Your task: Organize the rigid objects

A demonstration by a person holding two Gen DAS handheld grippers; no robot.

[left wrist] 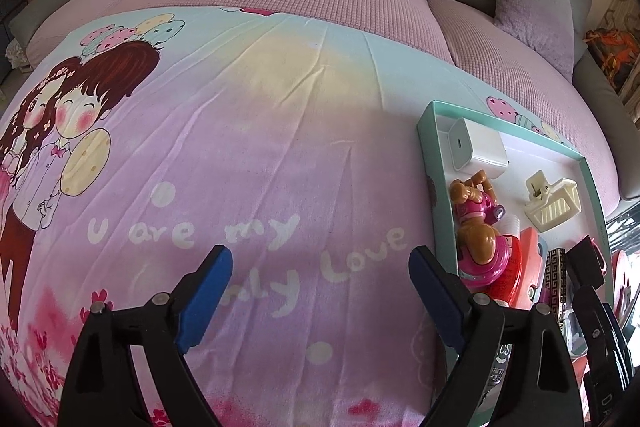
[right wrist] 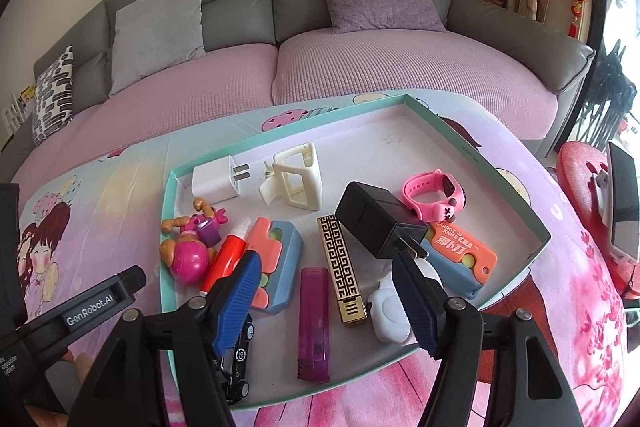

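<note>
Fingers (right wrist: 240, 291) of both grippers spread, pinching nothing; every item seems gathered in the tray (right wrist: 496, 179), so next probably means tidying or stopping.

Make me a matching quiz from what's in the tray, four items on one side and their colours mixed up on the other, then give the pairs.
Items:
1. watch
2. lighter
3. hair clip
4. big power adapter

Colours:
A. black
B. cream
C. pink
D. purple

Pairs: 1-C, 2-D, 3-B, 4-A
</note>
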